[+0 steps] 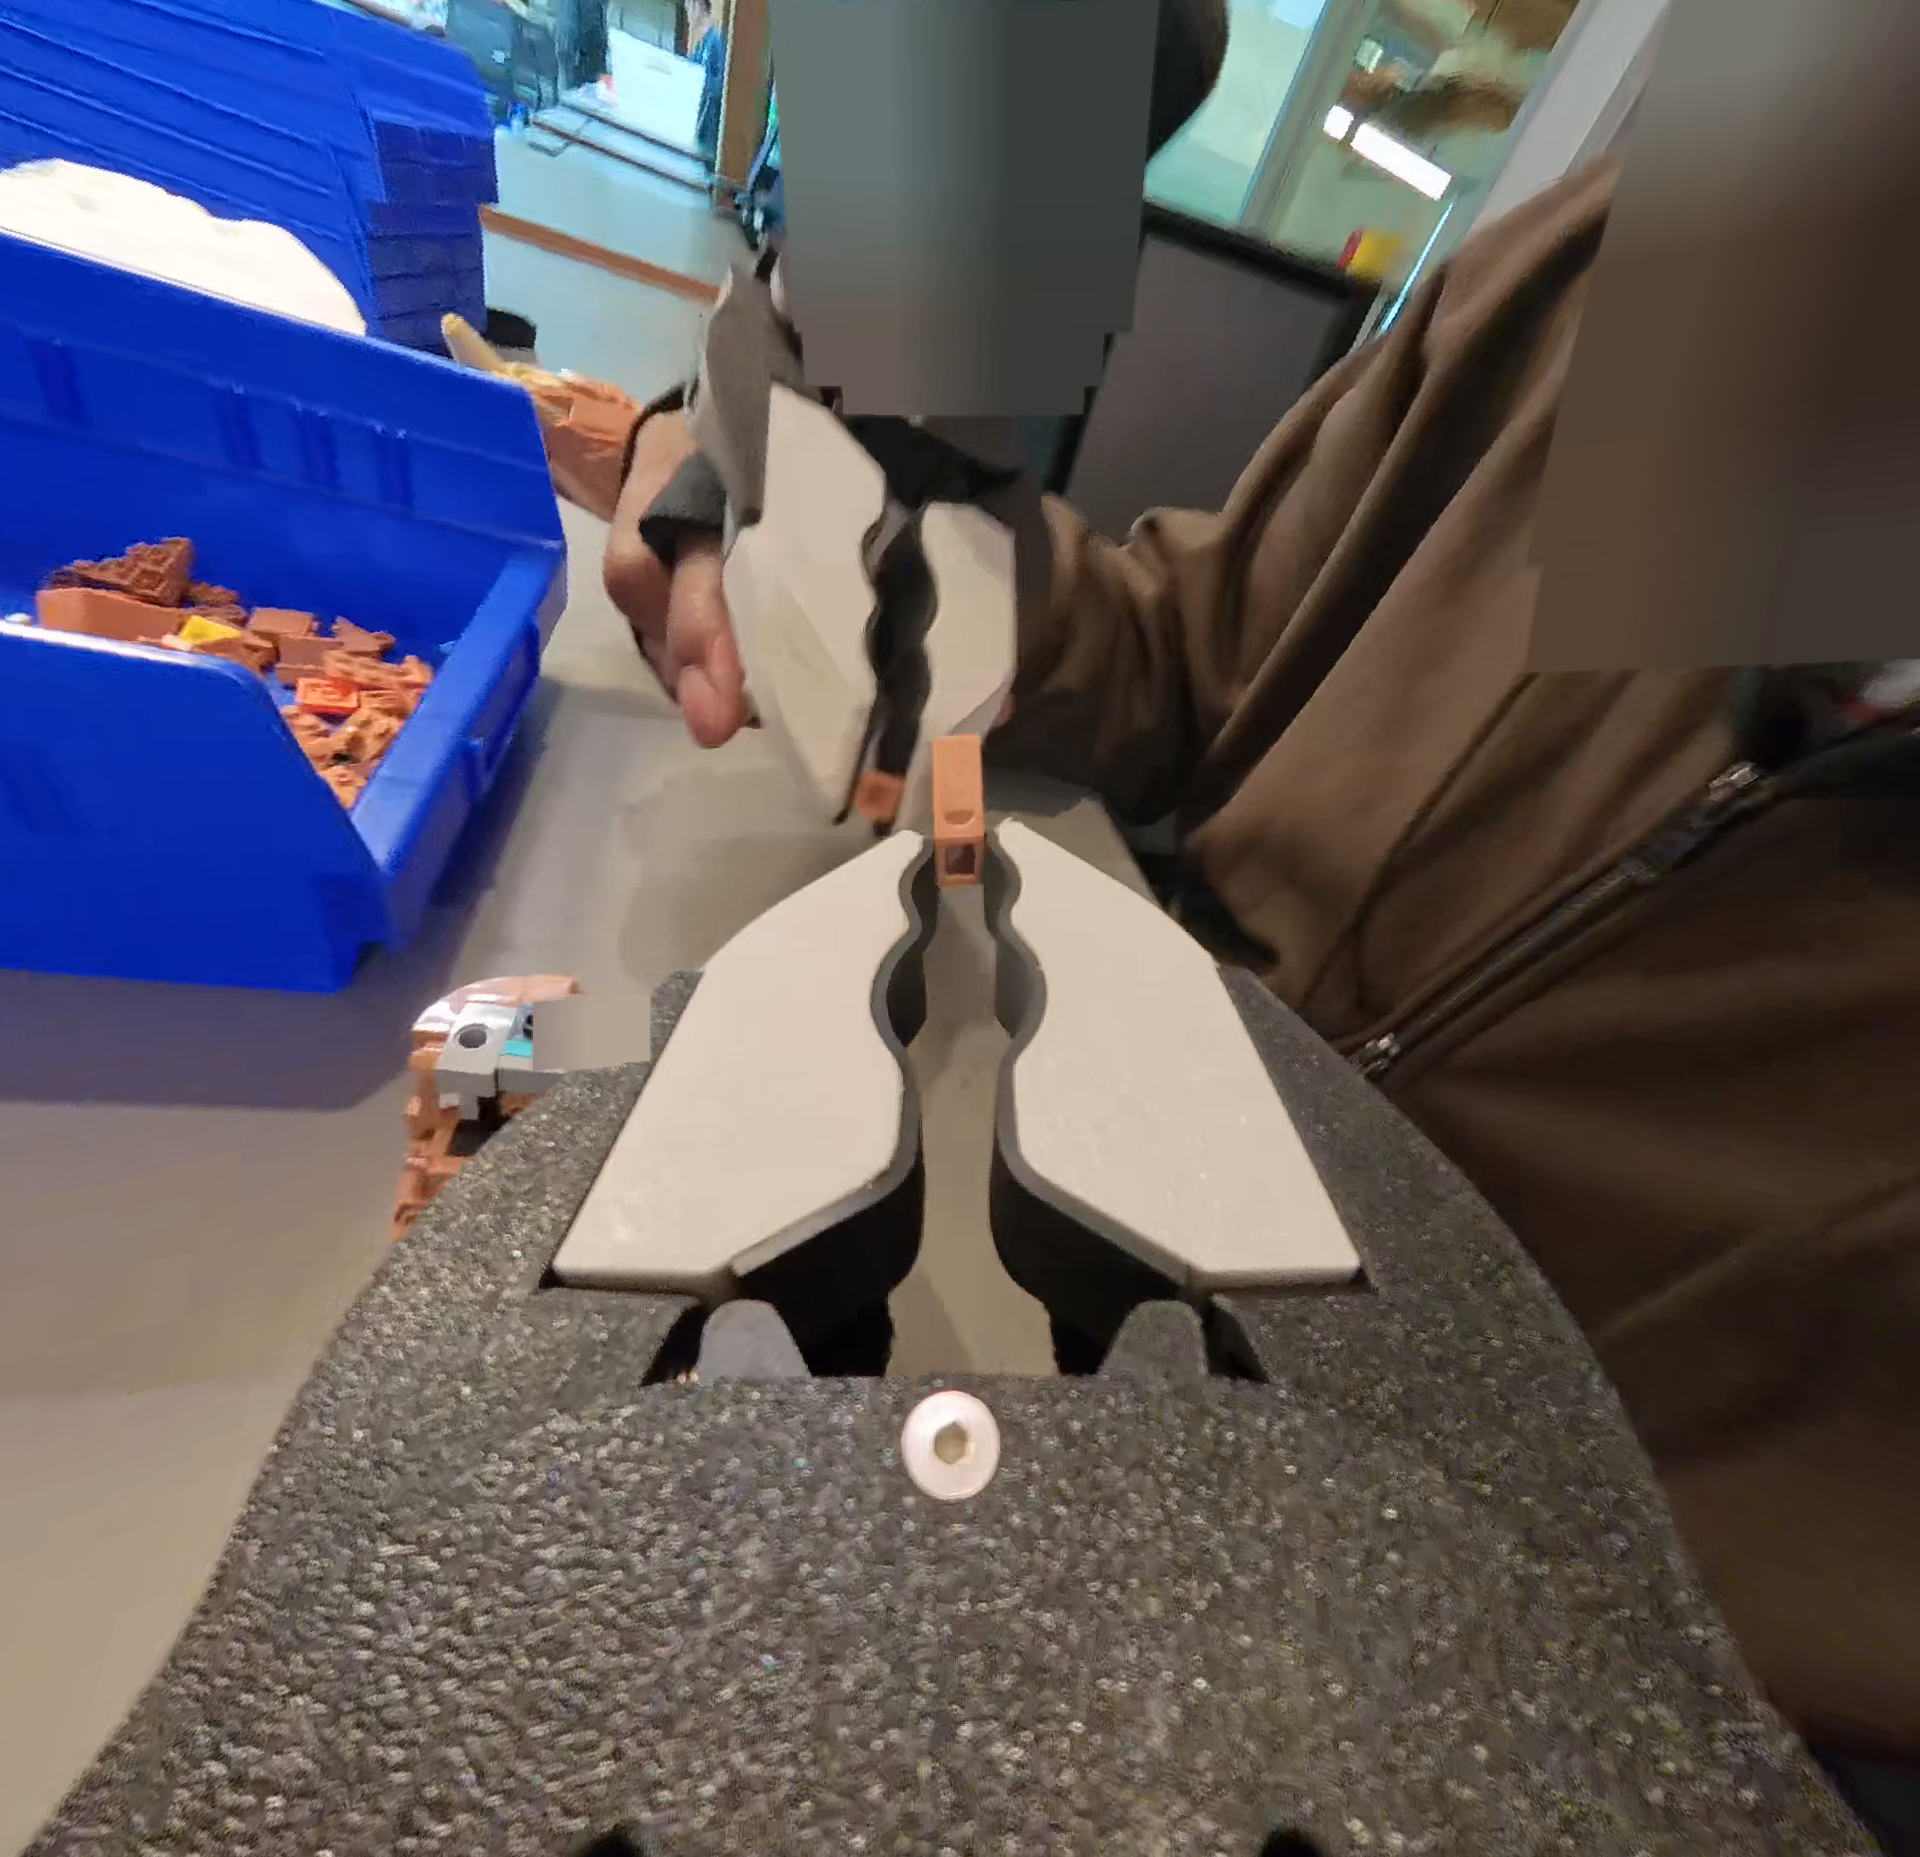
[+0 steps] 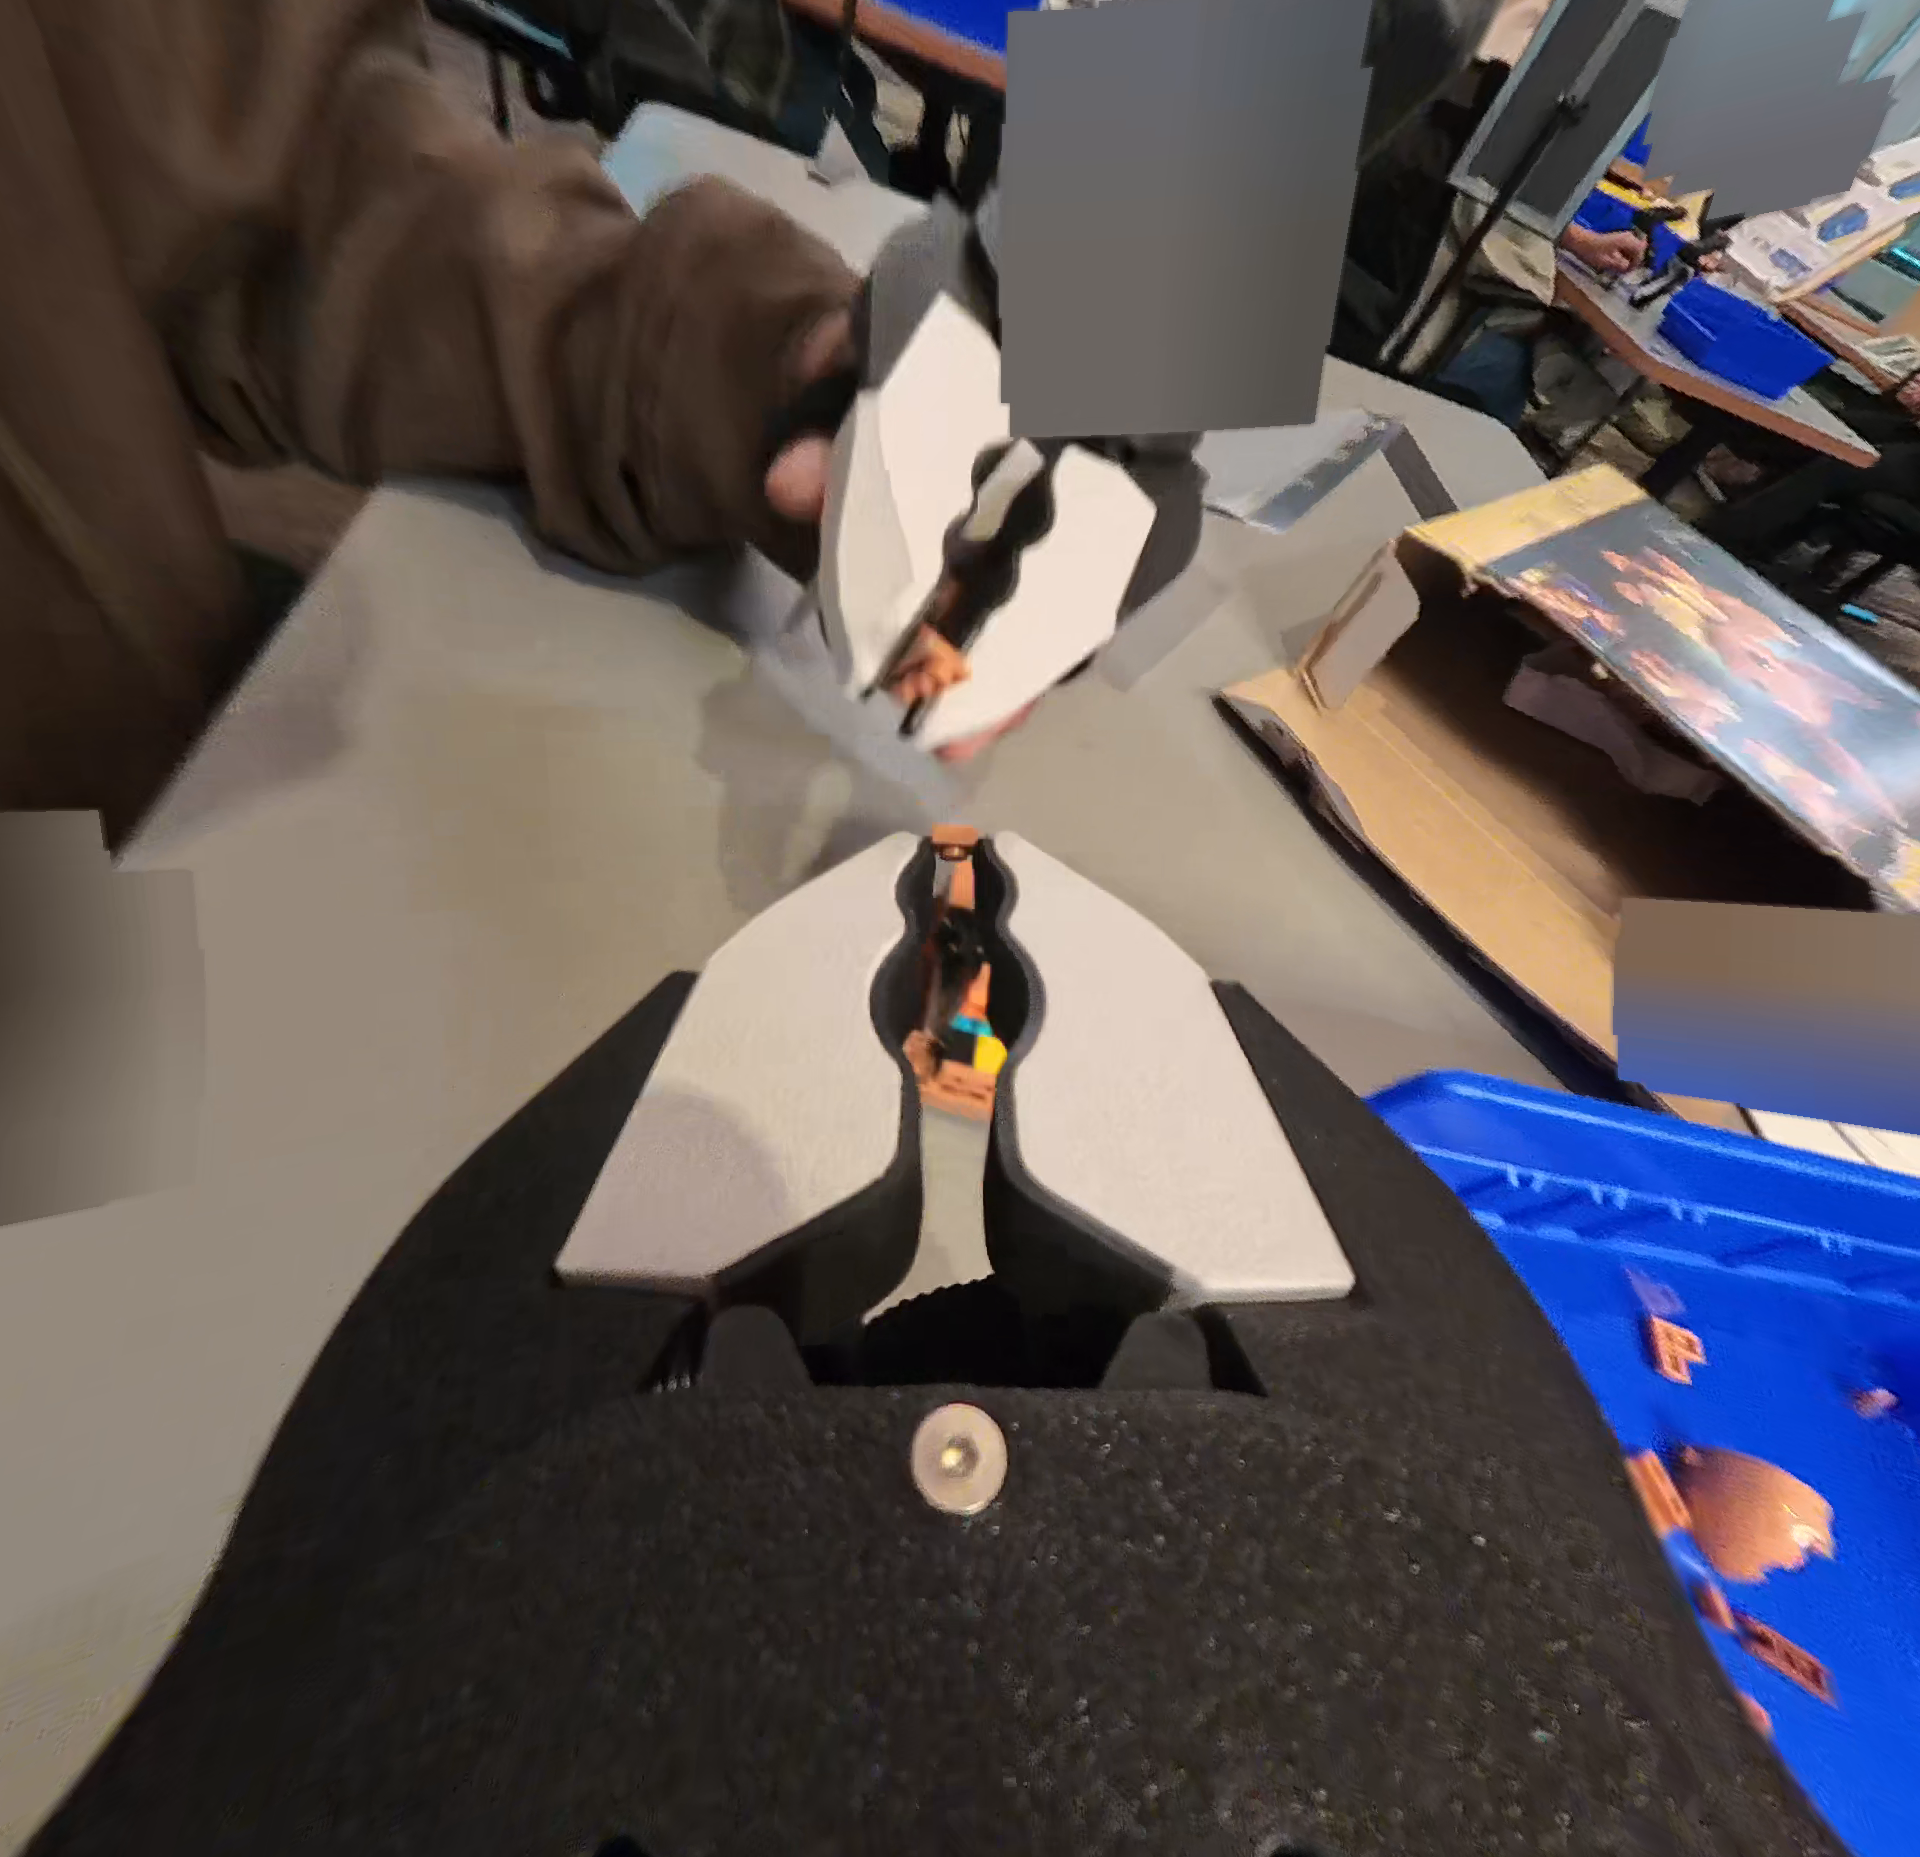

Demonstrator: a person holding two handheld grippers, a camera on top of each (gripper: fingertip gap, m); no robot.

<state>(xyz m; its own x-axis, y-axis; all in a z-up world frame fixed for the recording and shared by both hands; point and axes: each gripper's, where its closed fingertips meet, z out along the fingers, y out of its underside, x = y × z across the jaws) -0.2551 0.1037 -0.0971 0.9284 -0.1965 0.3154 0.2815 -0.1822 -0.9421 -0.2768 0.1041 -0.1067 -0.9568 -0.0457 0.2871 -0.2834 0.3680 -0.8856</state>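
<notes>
Brown bricks, one pinched in each gripper, tips facing off above the grey table (image 1: 665,872).
Left gripper (image 1: 958,851) clamps an upright brick (image 1: 956,805); right gripper (image 2: 961,851), clamped on a smaller piece (image 2: 954,839), sits just up-left of it, bin (image 1: 312,457) at far left.

Blue bin (image 2: 1714,1392) cut off, contents motion-blurred.

Left gripper (image 1: 958,851) pinching a brown brick (image 1: 956,815), facing right gripper (image 1: 883,799) nipping smaller brown piece (image 1: 876,795), beside blue bin (image 1: 312,664).
</notes>
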